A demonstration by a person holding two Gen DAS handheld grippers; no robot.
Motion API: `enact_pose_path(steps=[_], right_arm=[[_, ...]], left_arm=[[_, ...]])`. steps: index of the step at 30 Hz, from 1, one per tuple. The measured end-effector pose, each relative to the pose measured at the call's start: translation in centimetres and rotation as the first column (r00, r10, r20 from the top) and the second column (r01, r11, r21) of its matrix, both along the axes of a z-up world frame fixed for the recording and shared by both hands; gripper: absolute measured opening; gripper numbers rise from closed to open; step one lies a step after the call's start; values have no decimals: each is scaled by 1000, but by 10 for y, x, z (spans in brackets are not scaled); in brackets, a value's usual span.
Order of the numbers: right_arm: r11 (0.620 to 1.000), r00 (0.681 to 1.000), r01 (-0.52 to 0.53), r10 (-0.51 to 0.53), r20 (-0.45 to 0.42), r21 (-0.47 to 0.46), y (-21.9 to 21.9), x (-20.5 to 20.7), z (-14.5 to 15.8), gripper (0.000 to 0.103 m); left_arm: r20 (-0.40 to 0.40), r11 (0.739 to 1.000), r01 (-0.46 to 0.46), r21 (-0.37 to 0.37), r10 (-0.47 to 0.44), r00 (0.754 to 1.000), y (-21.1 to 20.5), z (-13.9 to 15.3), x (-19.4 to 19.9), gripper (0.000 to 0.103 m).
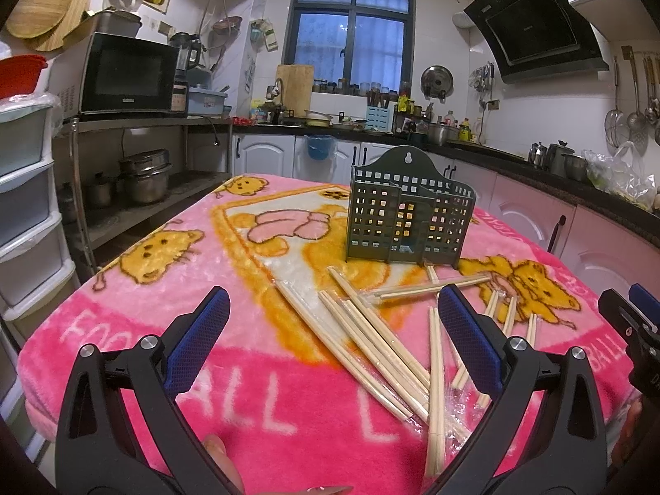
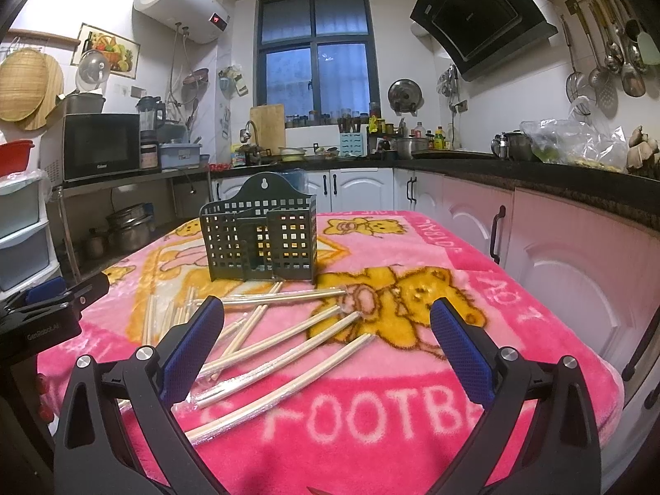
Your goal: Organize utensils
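Kitchen cabinets and a dark window stand behind a surface [image 2: 515, 301] draped in a pink cartoon blanket. Near its middle sits a dark green perforated utensil holder [image 1: 406, 222], upright, its open top facing up and its tall back panel with the hanging hole on the far side. Standing that way, it looks ready to take things dropped in from above. As far as the holes let one see, it seems empty, though the inner compartments are hard to read.

In front of the holder, on the near side, lie the chopsticks [image 1: 371, 338], scattered flat and crossing one another at loose angles. Several appear to be in clear plastic sleeves. None is in the holder, so I judge the sorting has not begun.

Held low over the near edge of the blanket, the left claw [image 1: 334, 346] is released, its blue pads spread wide and gripping nothing; it points forward over the left part of the pile, and a fingertip shows under it. Level with it and just to its right, the right claw [image 2: 328, 346] is likewise spread apart and empty, aimed at the sticks fanned out on its side. Both poses suggest an approach, each wide enough to straddle a pair before closing.
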State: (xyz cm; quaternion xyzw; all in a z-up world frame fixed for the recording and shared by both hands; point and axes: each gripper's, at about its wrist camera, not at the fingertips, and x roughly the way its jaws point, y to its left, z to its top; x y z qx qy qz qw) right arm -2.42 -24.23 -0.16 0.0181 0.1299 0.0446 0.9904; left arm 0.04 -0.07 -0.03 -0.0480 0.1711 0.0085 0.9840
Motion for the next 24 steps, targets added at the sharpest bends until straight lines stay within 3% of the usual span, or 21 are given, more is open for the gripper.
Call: enact_pose_path(steps=[24], right_arm=[[1000,1000,0,0,-4,0,-1,1,-1,97]], left_arm=[[1,1000,-3,1,3,1000,4,1,2,93]])
